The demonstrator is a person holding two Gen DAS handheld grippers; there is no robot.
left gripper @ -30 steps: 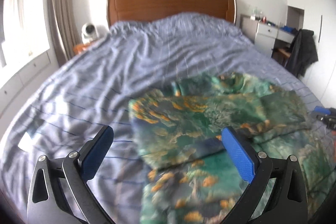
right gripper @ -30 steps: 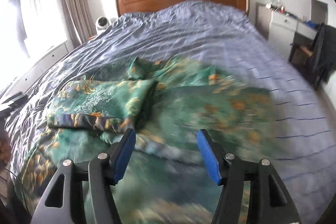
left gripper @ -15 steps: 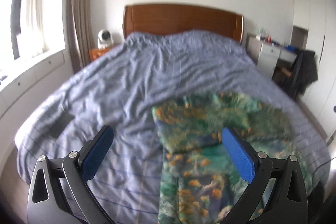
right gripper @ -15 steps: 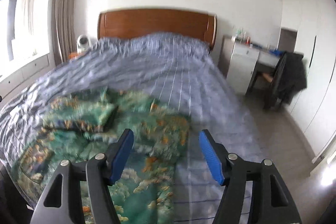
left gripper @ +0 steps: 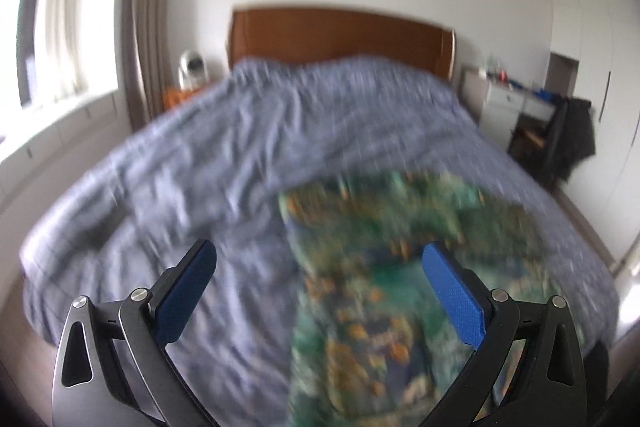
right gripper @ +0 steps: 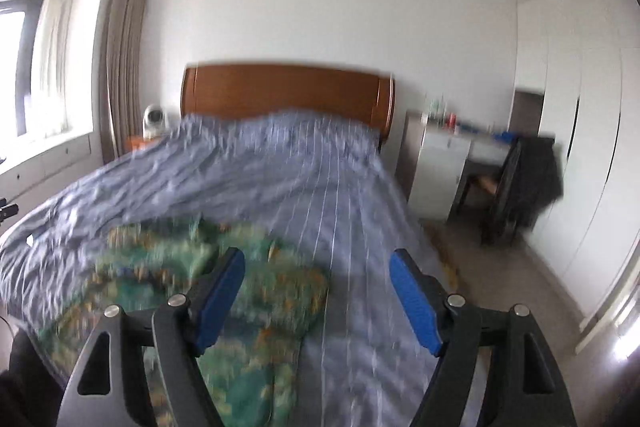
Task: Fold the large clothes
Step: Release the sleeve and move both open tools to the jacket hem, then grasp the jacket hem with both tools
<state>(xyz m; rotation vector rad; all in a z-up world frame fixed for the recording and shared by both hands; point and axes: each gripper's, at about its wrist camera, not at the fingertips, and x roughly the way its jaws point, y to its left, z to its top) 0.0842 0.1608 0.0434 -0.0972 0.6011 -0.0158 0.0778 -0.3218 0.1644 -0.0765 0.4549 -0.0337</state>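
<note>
A green garment with orange print (left gripper: pixel 400 267) lies partly folded on the near end of a bed with a blue striped cover (left gripper: pixel 280 131). It also shows in the right wrist view (right gripper: pixel 224 287), lower left. My left gripper (left gripper: pixel 320 291) is open and empty, held above the bed's near end, left of the garment's middle. My right gripper (right gripper: pixel 318 299) is open and empty, above the garment's right edge. Both views are blurred.
A wooden headboard (right gripper: pixel 288 95) stands at the far end. A white desk (right gripper: pixel 444 163) and a chair with a dark jacket (right gripper: pixel 528 179) stand right of the bed. A window with curtains (right gripper: pixel 120 59) and a small nightstand are on the left.
Both grippers have pulled back and up from the garment, still open. The views now take in more of the room, and the garment looks smaller and lower.
</note>
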